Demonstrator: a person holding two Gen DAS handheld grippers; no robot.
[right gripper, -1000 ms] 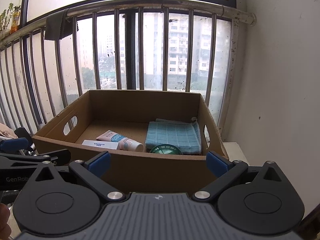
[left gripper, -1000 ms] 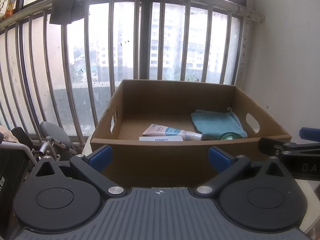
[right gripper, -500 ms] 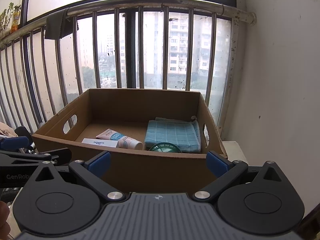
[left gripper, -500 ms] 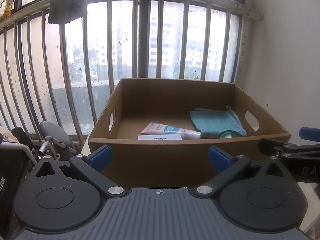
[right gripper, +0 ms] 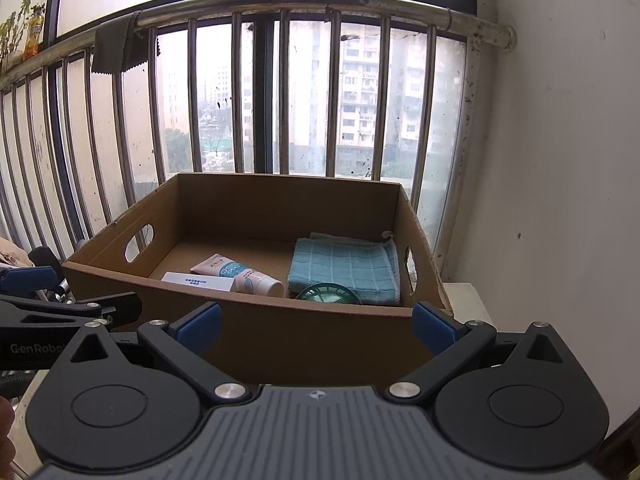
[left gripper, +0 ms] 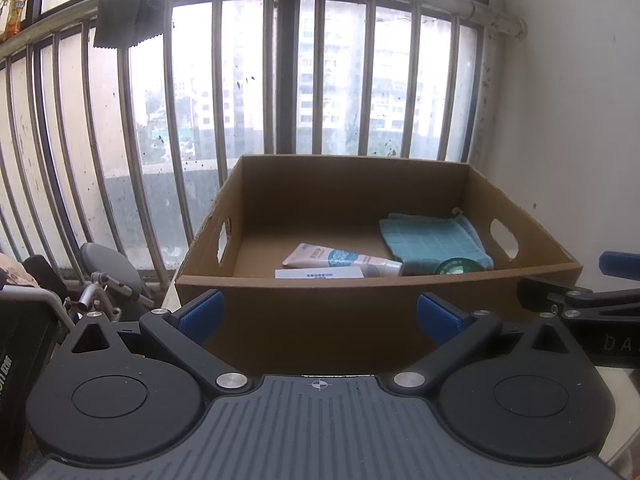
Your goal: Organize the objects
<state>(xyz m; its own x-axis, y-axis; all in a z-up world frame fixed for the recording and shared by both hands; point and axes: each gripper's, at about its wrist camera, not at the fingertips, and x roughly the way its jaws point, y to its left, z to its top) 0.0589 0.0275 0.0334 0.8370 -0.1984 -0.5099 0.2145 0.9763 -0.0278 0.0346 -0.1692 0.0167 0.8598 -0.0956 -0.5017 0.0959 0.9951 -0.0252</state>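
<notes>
An open cardboard box [left gripper: 304, 316] [right gripper: 280, 332] with handle holes stands in front of both grippers. Inside lie a white and blue tube [left gripper: 340, 258] [right gripper: 240, 274], a flat white carton [left gripper: 320, 274] [right gripper: 198, 281], a folded light-blue cloth [left gripper: 432, 240] [right gripper: 344, 266] and a round green lid [left gripper: 458, 267] [right gripper: 328, 293]. My left gripper [left gripper: 318, 314] is open just short of the box's near wall, nothing between its blue pads. My right gripper [right gripper: 316, 320] is open likewise, beside the left one.
Metal railing bars [left gripper: 280, 80] and a window stand right behind the box. A white wall [right gripper: 560, 160] closes the right side. A dark cloth [left gripper: 124, 20] hangs on the rail. Dark equipment with a grey seat [left gripper: 108, 260] sits at the left.
Both views have risen a little, so the box sits slightly lower in frame and more of its floor shows. Both grippers stay open; nothing in the box has moved.
</notes>
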